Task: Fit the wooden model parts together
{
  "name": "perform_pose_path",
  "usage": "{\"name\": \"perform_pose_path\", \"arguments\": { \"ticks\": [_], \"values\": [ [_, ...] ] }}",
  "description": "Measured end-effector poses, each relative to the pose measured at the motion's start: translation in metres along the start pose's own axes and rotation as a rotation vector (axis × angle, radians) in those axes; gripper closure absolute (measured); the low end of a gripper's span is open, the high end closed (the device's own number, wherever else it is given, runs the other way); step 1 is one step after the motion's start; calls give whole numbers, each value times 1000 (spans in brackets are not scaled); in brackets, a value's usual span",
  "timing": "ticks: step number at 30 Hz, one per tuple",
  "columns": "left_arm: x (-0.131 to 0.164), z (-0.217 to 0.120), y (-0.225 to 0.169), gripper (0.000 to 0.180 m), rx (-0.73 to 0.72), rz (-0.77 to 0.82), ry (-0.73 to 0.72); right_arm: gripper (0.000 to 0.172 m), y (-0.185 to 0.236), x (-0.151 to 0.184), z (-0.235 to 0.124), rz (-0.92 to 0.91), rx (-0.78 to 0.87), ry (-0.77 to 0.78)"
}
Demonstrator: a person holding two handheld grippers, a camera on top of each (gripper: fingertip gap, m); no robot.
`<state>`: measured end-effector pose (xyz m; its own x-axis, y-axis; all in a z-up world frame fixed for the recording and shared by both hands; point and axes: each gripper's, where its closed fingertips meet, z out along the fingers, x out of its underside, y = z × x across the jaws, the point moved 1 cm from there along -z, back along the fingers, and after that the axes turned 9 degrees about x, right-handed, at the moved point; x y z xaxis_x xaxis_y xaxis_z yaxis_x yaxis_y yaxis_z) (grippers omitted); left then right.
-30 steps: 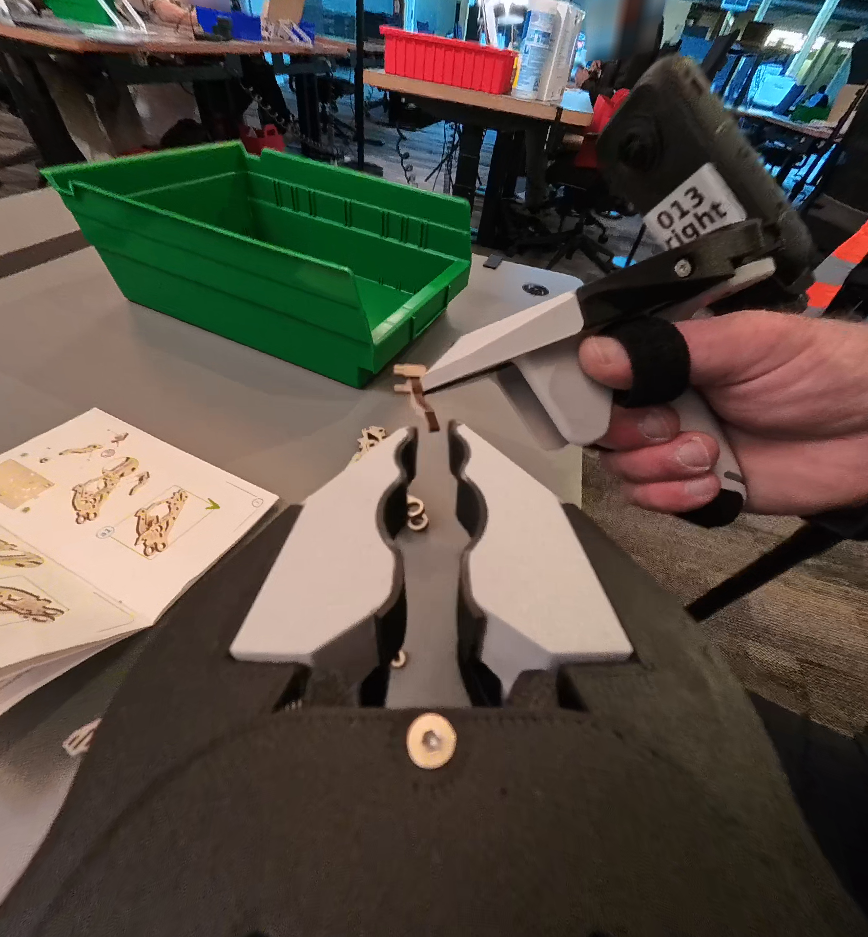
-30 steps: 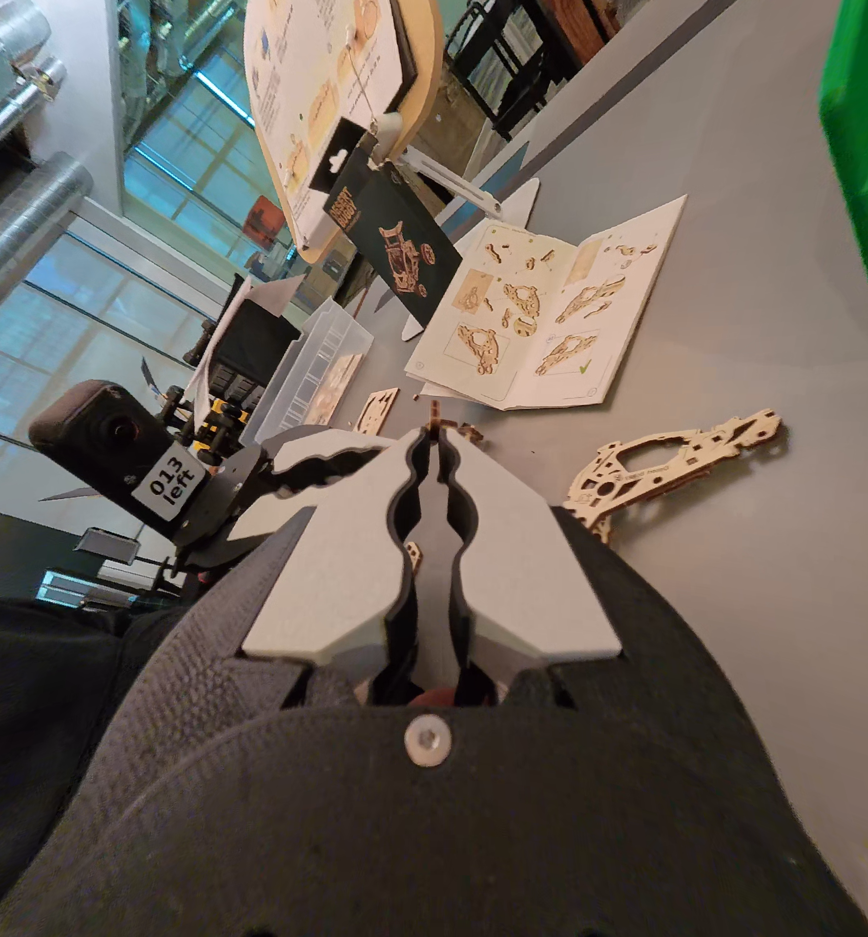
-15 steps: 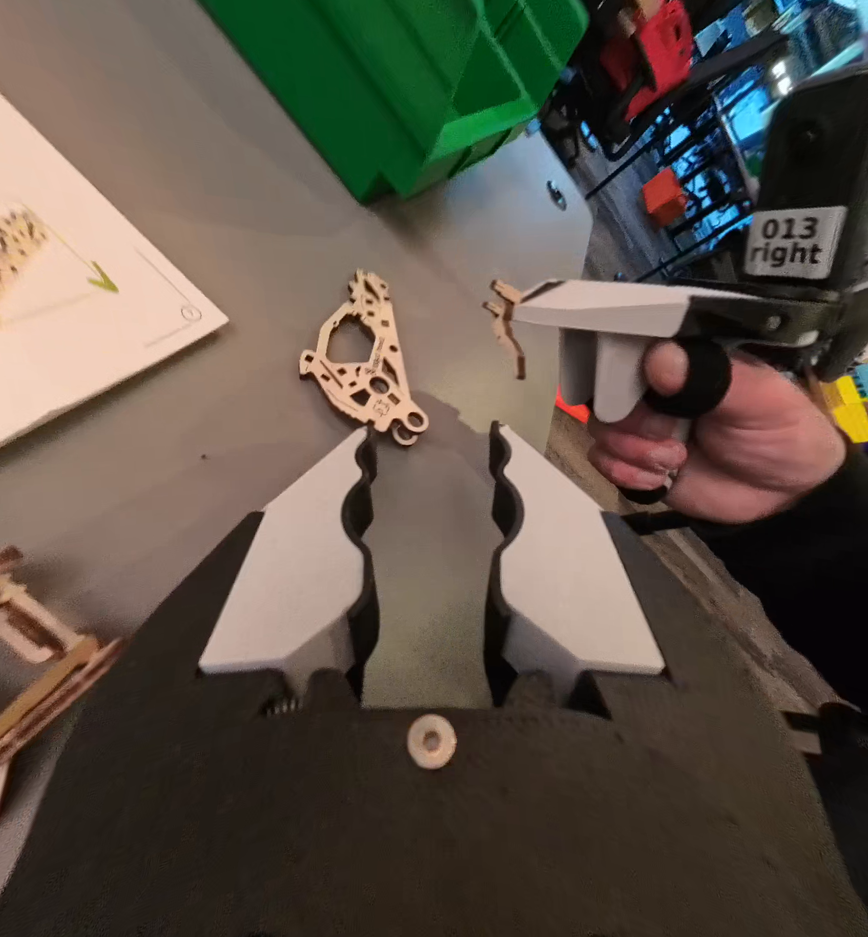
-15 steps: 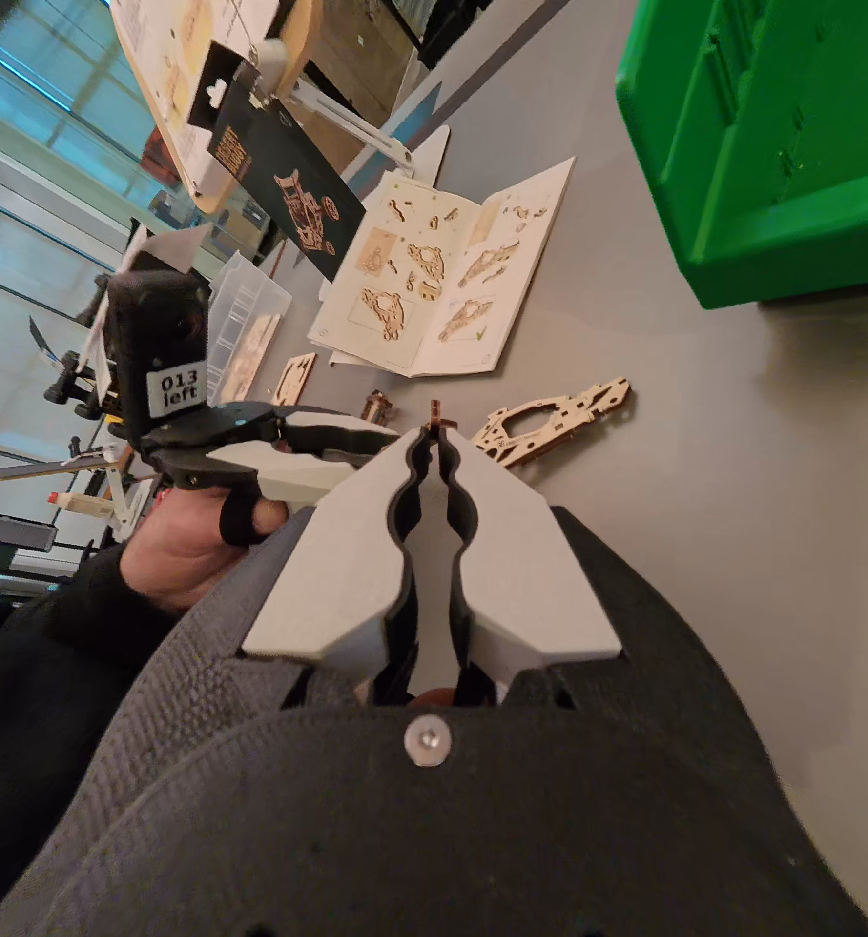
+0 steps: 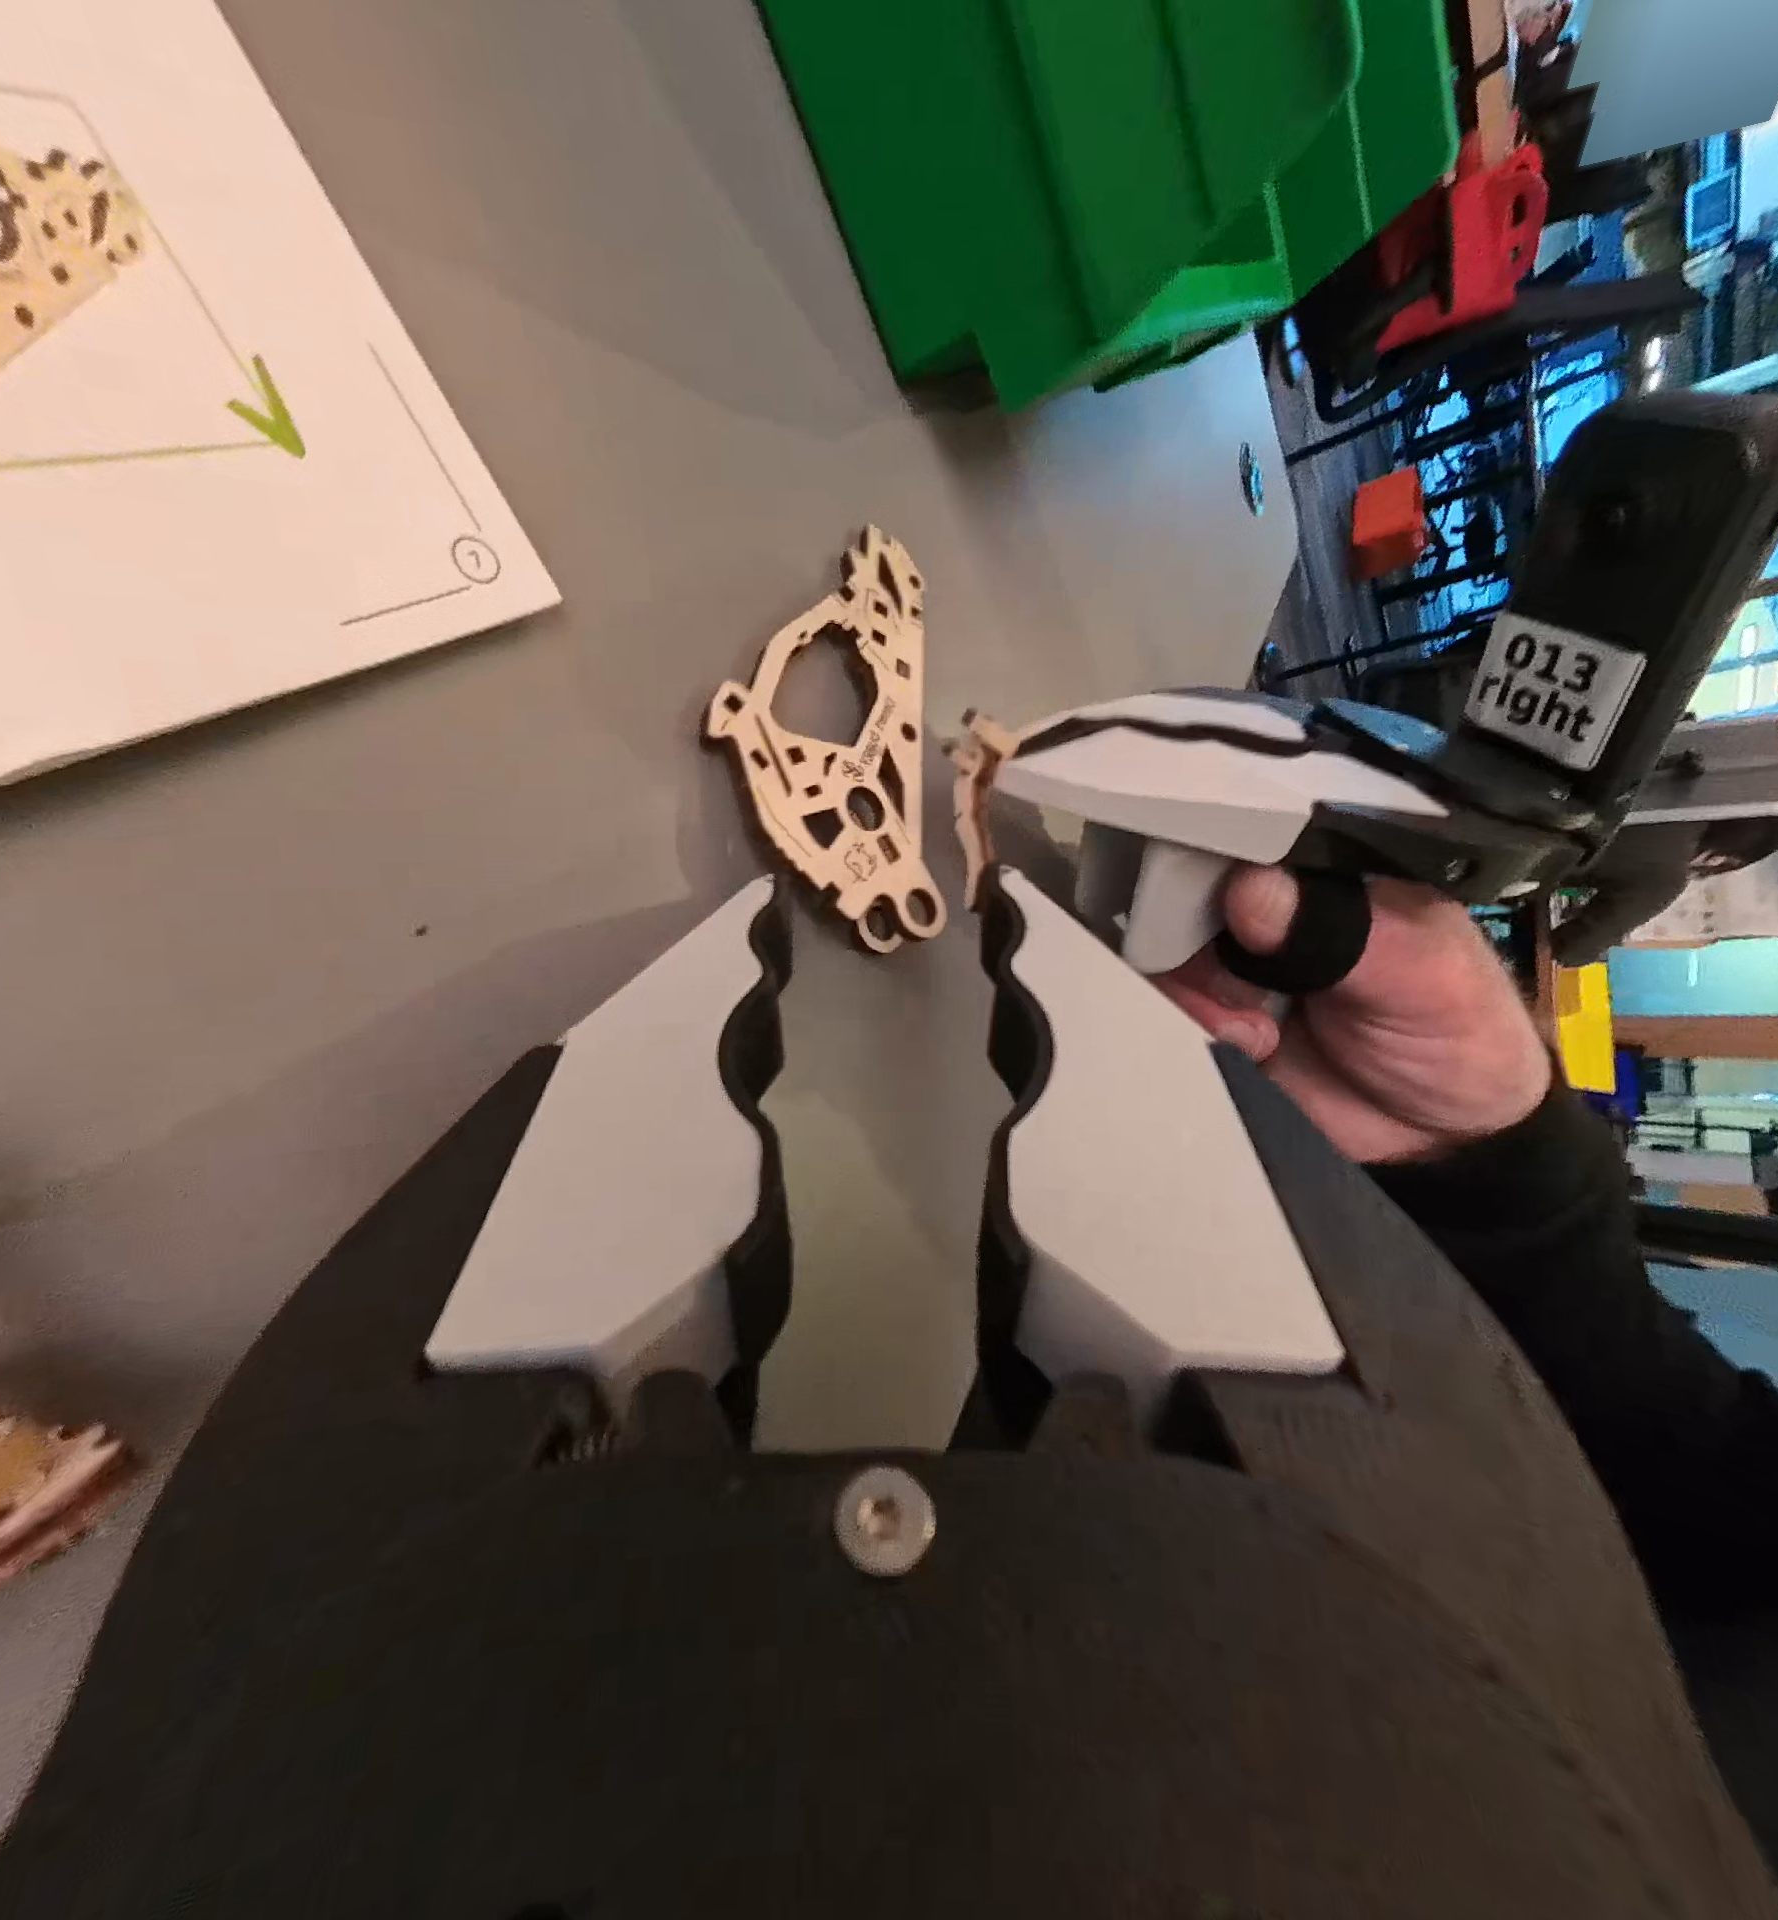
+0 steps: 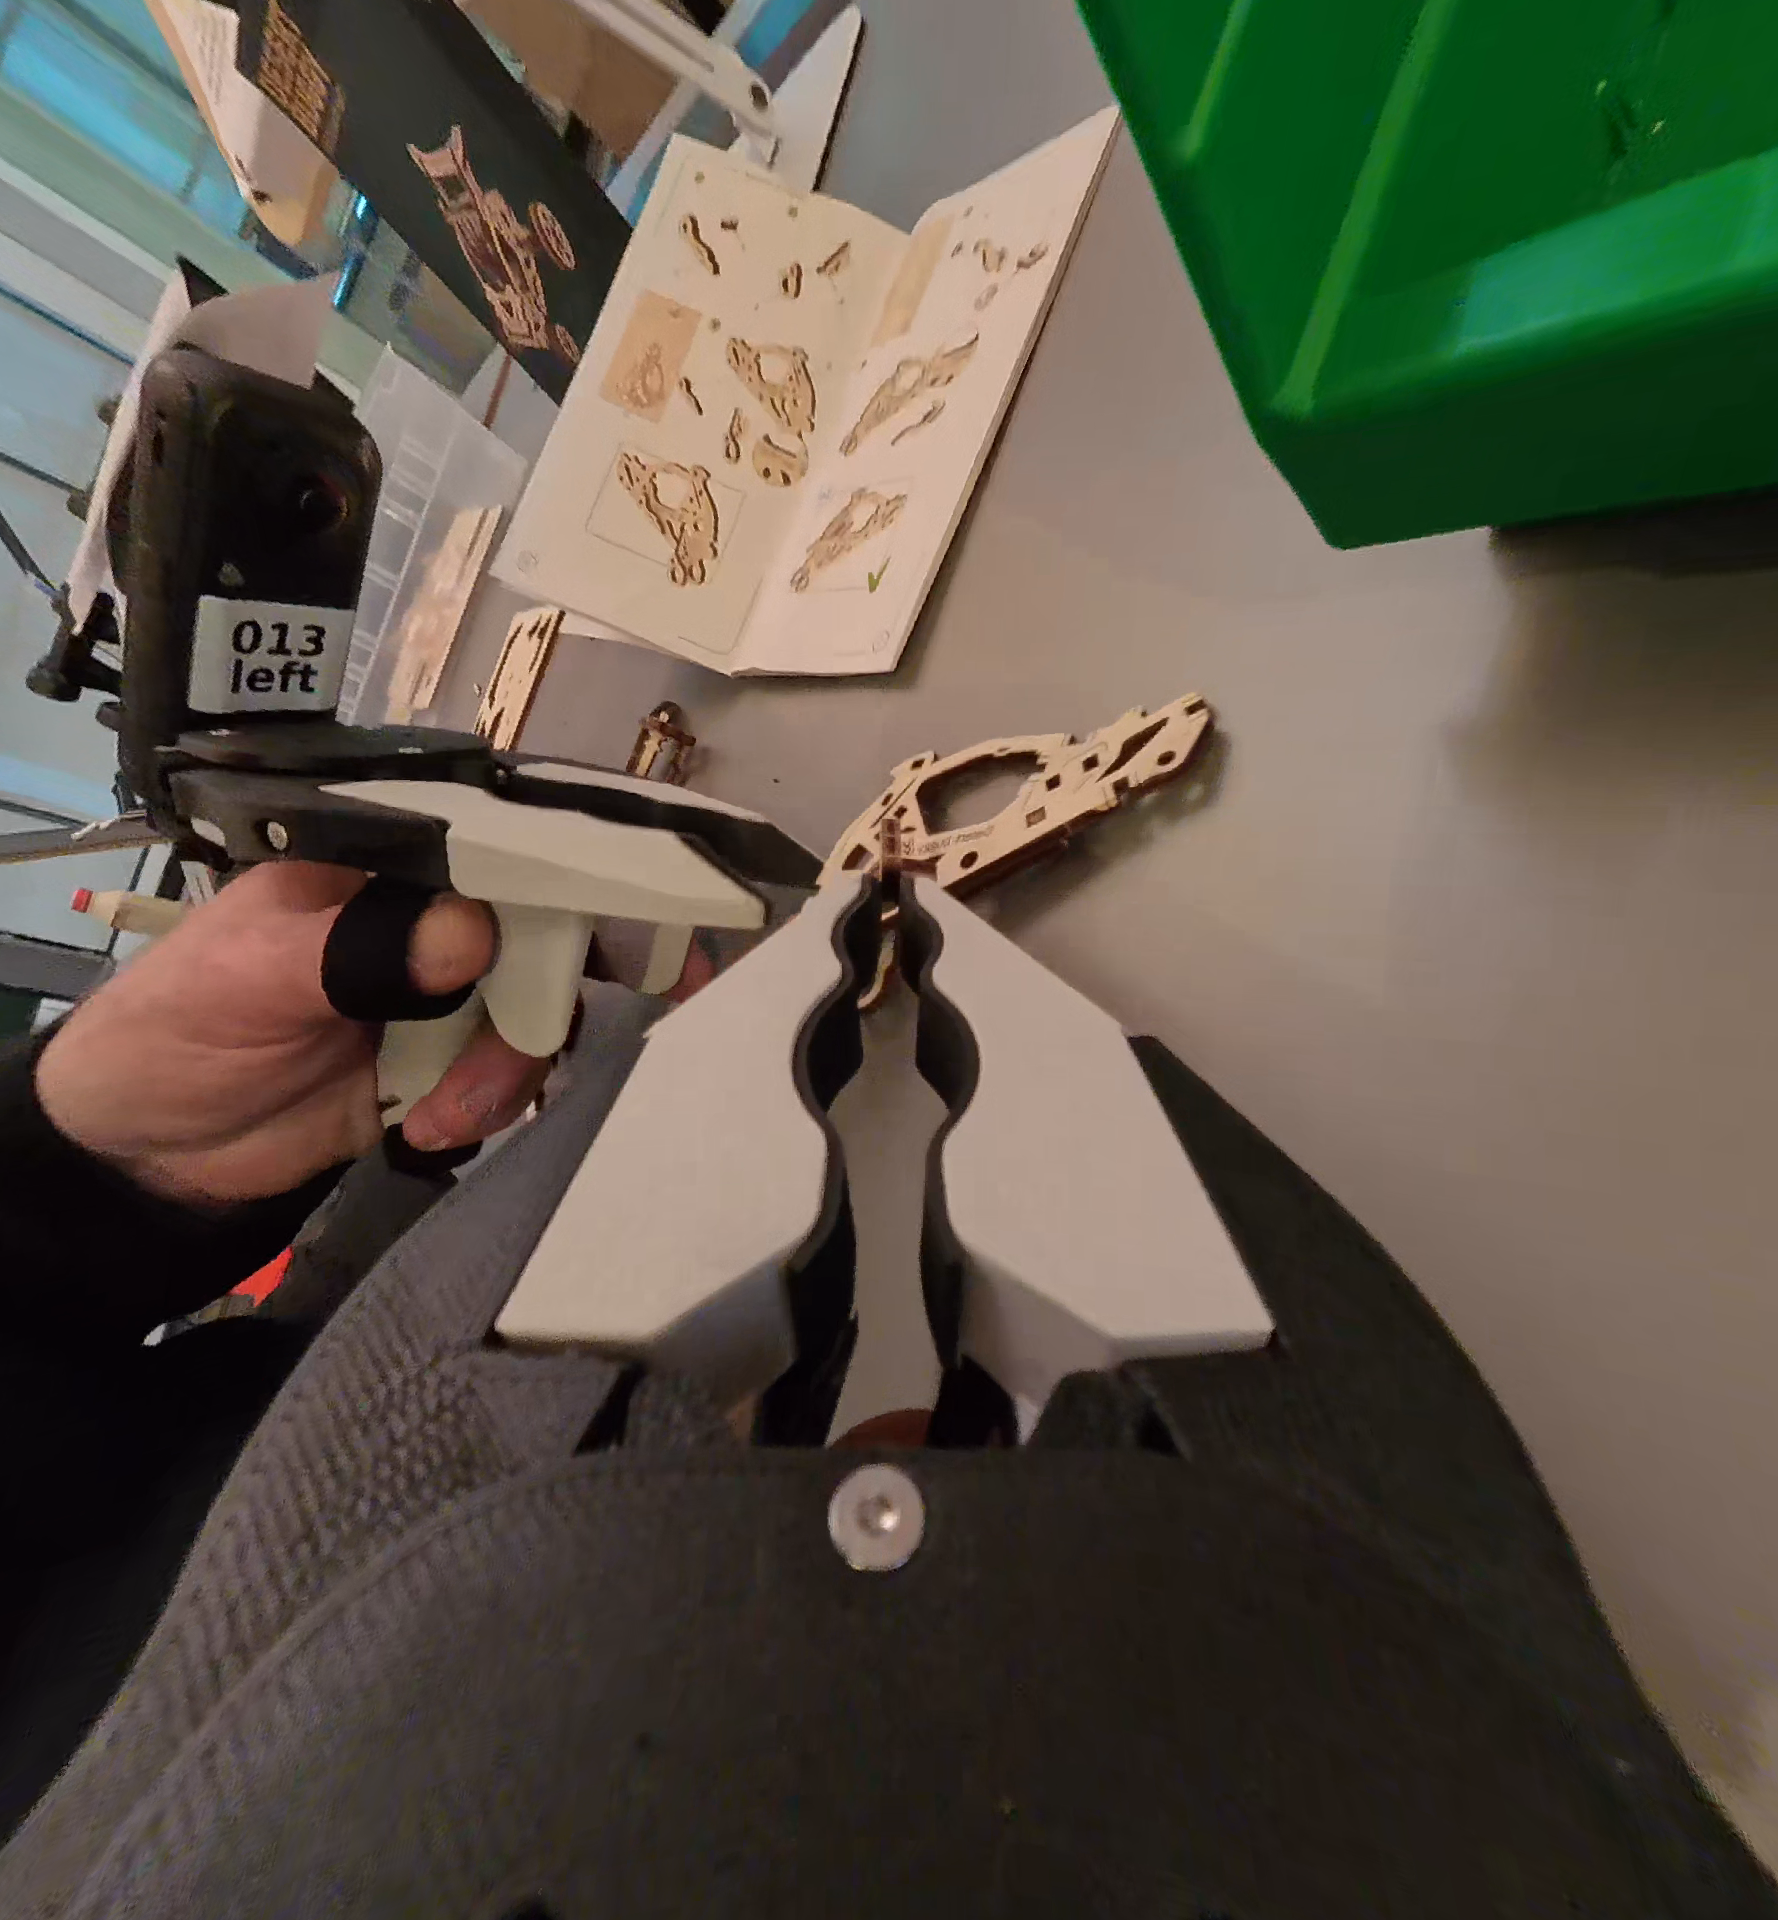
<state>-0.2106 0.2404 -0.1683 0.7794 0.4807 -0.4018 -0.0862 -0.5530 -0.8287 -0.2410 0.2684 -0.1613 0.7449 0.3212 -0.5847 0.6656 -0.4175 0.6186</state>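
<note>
1. Two wrist views differ: the left gripper (image 5: 880, 914) gapes wide with nothing in it, over the flat wooden plate (image 5: 843, 748) on the grey desk (image 5: 345, 935).
2. Right view alone shows the right gripper (image 6: 890, 894) pinching a small wooden part (image 6: 891, 847), plus the open booklet (image 6: 812, 416) and green bin (image 6: 1539, 260).

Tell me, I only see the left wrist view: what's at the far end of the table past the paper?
Observer: The paper is an open instruction booklet, and a black picture card stands beyond it.
Operator: Are there more wooden bits?
Observer: Yes, a small wooden assembly stands between booklet and left gripper.
Operator: Is the right gripper really pinching its piece?
Observer: Yes, the right gripper is shut on a thin wooden strip, above the flat wooden frame piece.
</note>
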Motion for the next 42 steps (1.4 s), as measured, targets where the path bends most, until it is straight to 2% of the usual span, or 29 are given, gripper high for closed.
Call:
{"name": "perform_pose_path", "arguments": {
  "ticks": [1,11,15,19,22,30,39,42],
  "values": [
    [-2,1,0,148,8,-25,-9,171,0,1,2,-1,-4,15],
    [-18,11,1,162,79,-88,-75,171,-1,6,6,18,-49,79],
    [-18,16,-5,160,118,-72,-63,171,-1,7,4,31,-65,76],
    [-15,18,-9,164,97,27,-34,171,0,8,0,35,-80,64],
    [-14,17,-11,179,78,86,-48,171,1,10,-6,38,-102,33],
    [-6,21,-30,179,60,287,-65,171,-1,8,-28,87,-130,-51],
    [7,22,-48,180,-52,602,-68,171,0,14,-43,176,-159,-9],
    [12,21,-51,179,-74,658,-61,171,0,16,-46,189,-154,-7]
  ]
}}
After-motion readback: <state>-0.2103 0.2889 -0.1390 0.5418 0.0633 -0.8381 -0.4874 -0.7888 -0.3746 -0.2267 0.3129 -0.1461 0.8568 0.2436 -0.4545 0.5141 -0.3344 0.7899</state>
